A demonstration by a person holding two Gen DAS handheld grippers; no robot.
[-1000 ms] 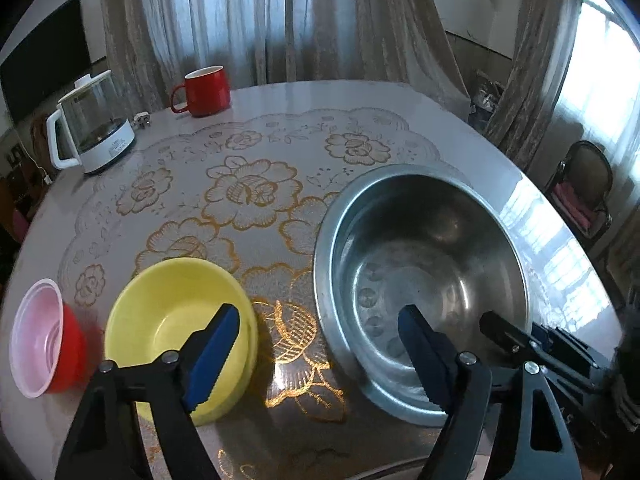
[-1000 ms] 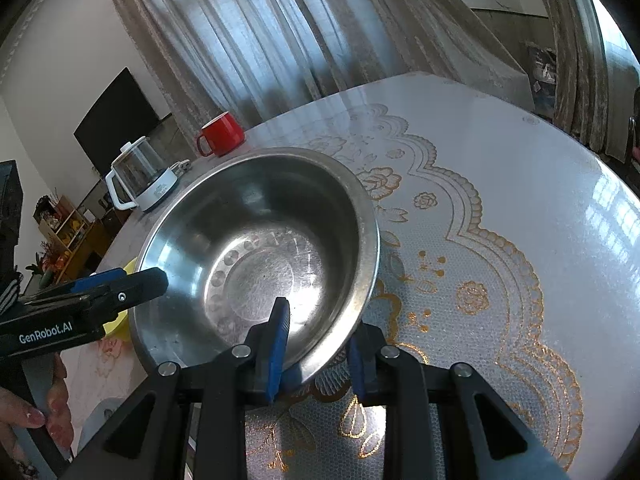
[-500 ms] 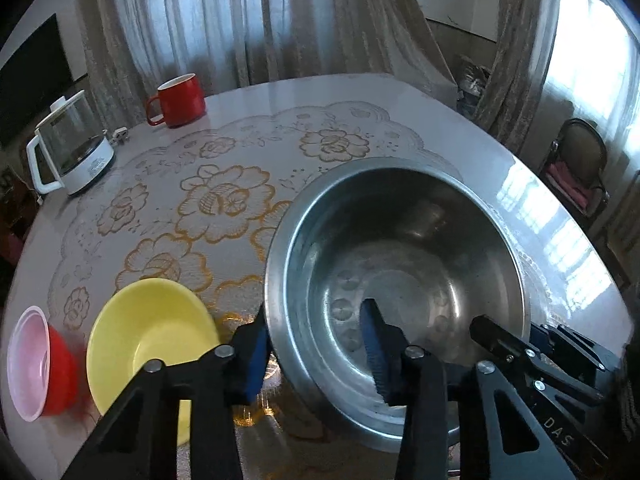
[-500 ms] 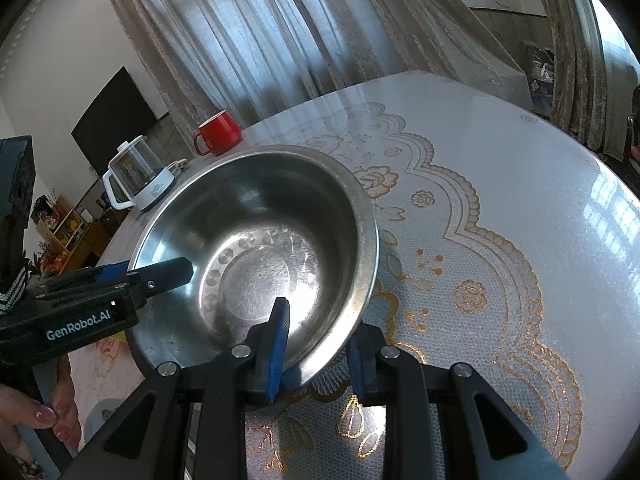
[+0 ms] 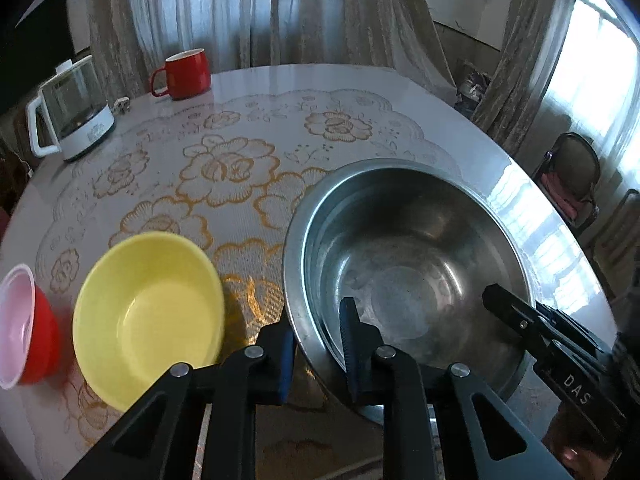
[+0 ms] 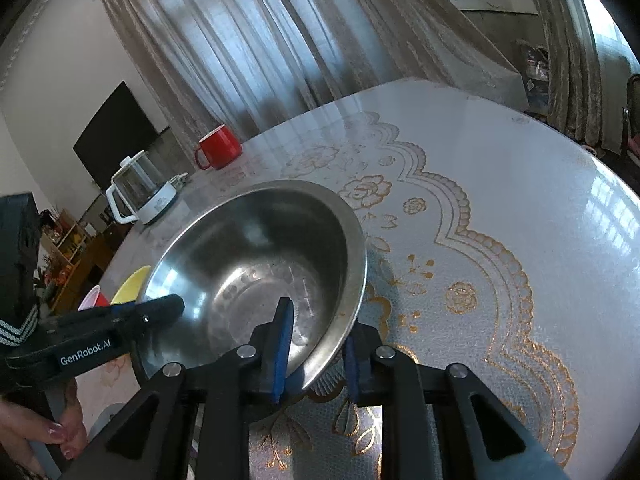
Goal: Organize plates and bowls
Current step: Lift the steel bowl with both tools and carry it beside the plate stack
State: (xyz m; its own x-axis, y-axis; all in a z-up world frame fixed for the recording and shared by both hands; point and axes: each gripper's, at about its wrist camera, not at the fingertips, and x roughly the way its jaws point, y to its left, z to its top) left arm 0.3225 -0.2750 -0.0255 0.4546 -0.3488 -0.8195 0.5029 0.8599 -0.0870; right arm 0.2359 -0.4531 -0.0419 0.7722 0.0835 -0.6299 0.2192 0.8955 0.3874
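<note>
Both tools had the steel bowl (image 5: 404, 276) by its rim, so the step in hand looked like a two-handed grasp before moving it. The left hand-held gripper (image 5: 318, 344) had just been closing, its jaws now pinching the rim at about 7 o'clock, one pad inside and one outside; the right hand-held gripper (image 6: 314, 344) was clamped on the near rim likewise. The bowl sat on the tabletop (image 6: 500, 184), perhaps tilted. Next would call for an even lift, probably towards the other bowls. Only the left view showed the yellow bowl (image 5: 148, 312) whole at 9 o'clock and the red bowl (image 5: 24, 328) beyond.
</note>
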